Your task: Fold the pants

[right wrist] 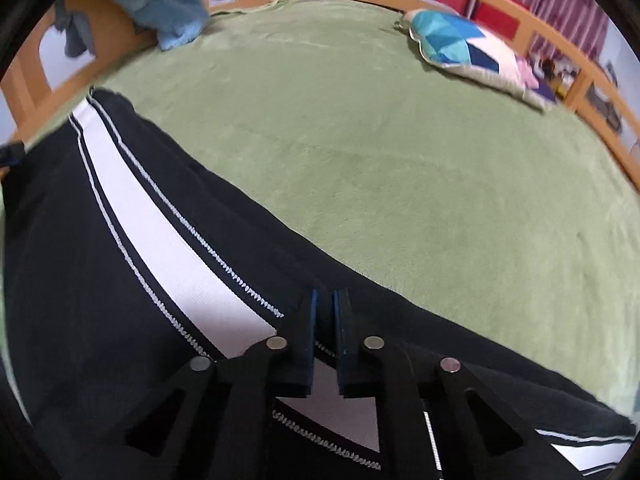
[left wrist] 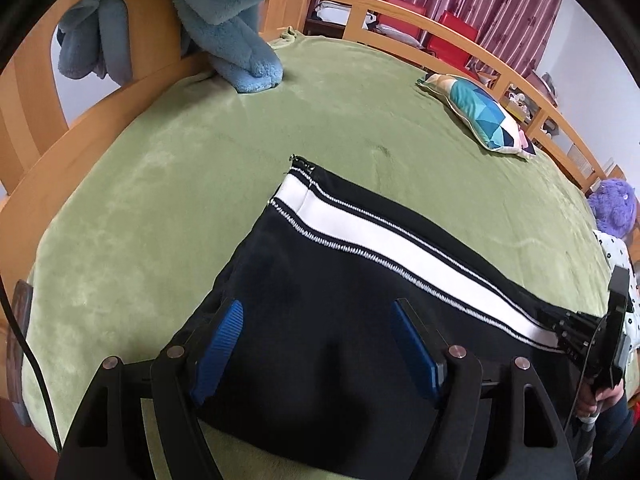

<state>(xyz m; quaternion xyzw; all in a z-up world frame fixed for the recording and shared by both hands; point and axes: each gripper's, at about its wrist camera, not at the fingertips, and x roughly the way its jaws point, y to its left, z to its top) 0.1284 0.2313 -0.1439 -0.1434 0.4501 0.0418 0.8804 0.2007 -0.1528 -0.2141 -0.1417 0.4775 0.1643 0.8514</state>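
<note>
nearest in the left wrist view, the left gripper (left wrist: 316,344) stands spread wide over the near edge of the pants (left wrist: 304,312), its blue pads on either side of the dark cloth and closing on nothing. the cloth runs under and between the fingers, so the pants lie straight ahead of this gripper.

in the right wrist view the right gripper (right wrist: 325,336) is pressed nearly together, and it looks to be pinching a fold of the pants (right wrist: 100,240) right where the white stripe (right wrist: 160,240) ends beneath it.

the pants lie flat on the green bed (left wrist: 340,112). their long axis follows the white stripe (left wrist: 380,240), running from the right gripper at the near right away to a hem at the far left. the left gripper is the nearer one to that far hem, so in my judgement the coming fold turns on carrying one end along this stripe line toward the other.

farther off, a patterned pillow (left wrist: 480,120) sits at the far right and a blue plush toy (left wrist: 240,40) at the far left, both well apart from the pants.
</note>
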